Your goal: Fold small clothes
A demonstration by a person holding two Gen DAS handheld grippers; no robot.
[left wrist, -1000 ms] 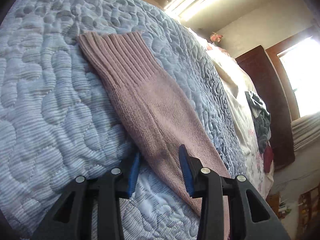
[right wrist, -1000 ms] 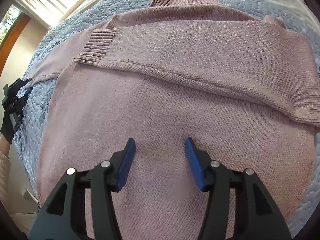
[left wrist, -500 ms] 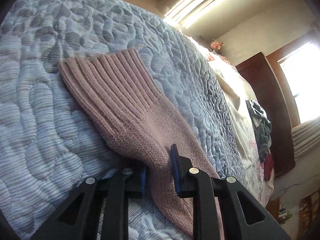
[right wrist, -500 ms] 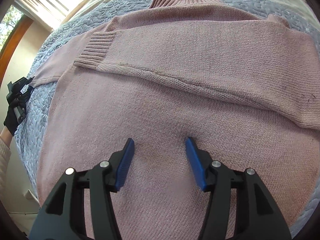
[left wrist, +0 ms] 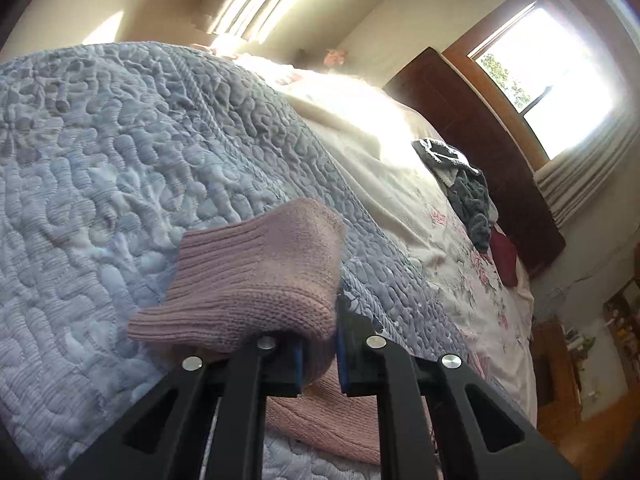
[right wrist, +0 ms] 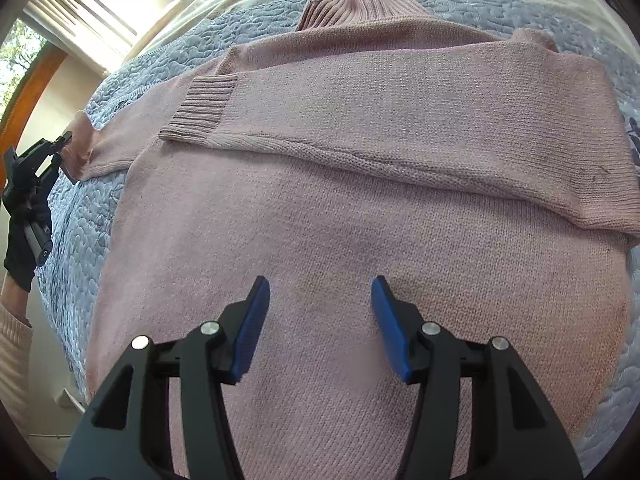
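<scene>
One sleeve cuff sits pinched in the left claw.

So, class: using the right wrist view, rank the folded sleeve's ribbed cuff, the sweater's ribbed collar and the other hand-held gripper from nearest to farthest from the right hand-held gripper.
1. Ribbed cuff: ahead and left of the right hand-held gripper, lying on the sweater's body.
2. Left hand-held gripper: far left edge, pinching the other sleeve.
3. Ribbed collar: top, beyond the folded sleeve.
</scene>
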